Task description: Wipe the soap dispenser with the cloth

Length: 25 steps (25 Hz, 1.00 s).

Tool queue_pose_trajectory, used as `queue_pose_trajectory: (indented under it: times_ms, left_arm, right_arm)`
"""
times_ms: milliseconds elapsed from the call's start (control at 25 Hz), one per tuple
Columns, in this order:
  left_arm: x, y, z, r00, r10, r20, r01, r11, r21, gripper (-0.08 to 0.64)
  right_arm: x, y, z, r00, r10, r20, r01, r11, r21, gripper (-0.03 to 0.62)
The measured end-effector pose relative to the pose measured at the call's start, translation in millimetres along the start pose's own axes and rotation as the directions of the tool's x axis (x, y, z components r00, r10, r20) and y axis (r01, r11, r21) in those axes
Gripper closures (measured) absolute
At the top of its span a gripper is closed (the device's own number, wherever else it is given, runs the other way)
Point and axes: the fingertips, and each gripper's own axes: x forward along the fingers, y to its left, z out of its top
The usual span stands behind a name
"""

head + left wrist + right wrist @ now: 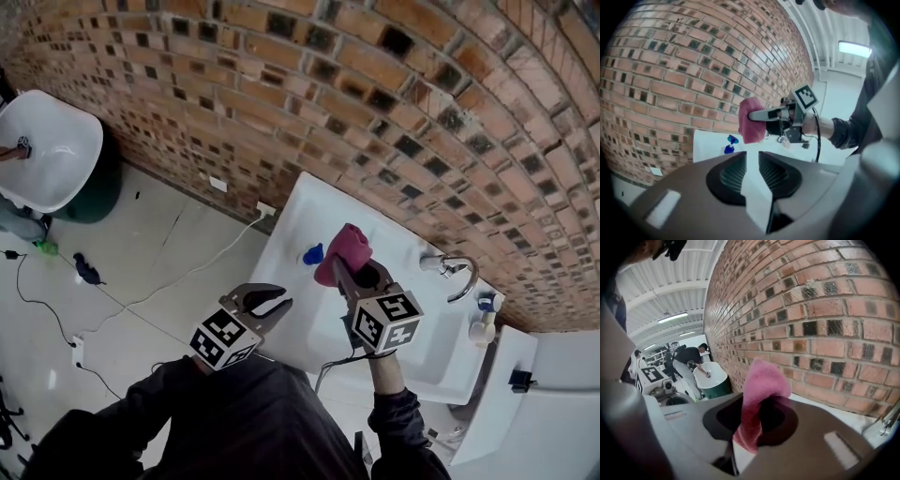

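A blue soap dispenser (312, 254) stands on the left rim of the white sink (292, 217), close to the brick wall; the left gripper view shows the dispenser (730, 143) too. My right gripper (343, 268) is shut on a pink cloth (346, 245), held over the sink just right of the dispenser. The cloth (761, 380) sticks up between its jaws. My left gripper (273, 303) hangs off the sink's front left edge, well short of the dispenser. Its jaws (753, 157) stand a little apart with nothing between them. From there I see the cloth (751, 121) in the right gripper (752, 114).
A chrome faucet (456, 272) rises at the sink's right end, with small bottles (483, 319) beside it. The brick wall (394, 112) runs right behind the sink. A second white basin (47, 150) with a green base stands far left. Cables (141, 300) trail over the floor.
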Motion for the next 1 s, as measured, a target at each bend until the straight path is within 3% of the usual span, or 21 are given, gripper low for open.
queue_pose_trajectory:
  times_ms: [120, 240, 400, 760, 1000]
  left_arm:
    - [1, 16, 5, 1.0, 0.007, 0.003, -0.007, 1.0, -0.011, 0.476]
    - [0, 27, 10, 1.0, 0.021, 0.005, -0.021, 1.0, -0.021, 0.476]
    - [3, 33, 14, 0.999, 0.033, 0.005, -0.032, 0.999, -0.015, 0.476]
    - [7, 30, 4, 0.998, 0.048, -0.028, -0.049, 0.998, -0.025, 0.476]
    - [0, 26, -2, 0.997, 0.066, -0.044, -0.067, 0.998, -0.02, 0.476]
  right_arm:
    - [26, -16, 18, 1.0, -0.015, 0.014, 0.015, 1.0, -0.011, 0.523]
    - [48, -20, 12, 0.999, -0.024, -0.03, 0.022, 0.998, -0.056, 0.523]
    - [52, -7, -10, 0.997, 0.0, -0.081, -0.008, 0.995, -0.1, 0.523]
    - [34, 42, -62, 0.992, 0.094, -0.082, -0.106, 0.983, -0.15, 0.523]
    - [38, 64, -111, 0.984, 0.128, -0.124, -0.154, 0.961, -0.232, 0.523]
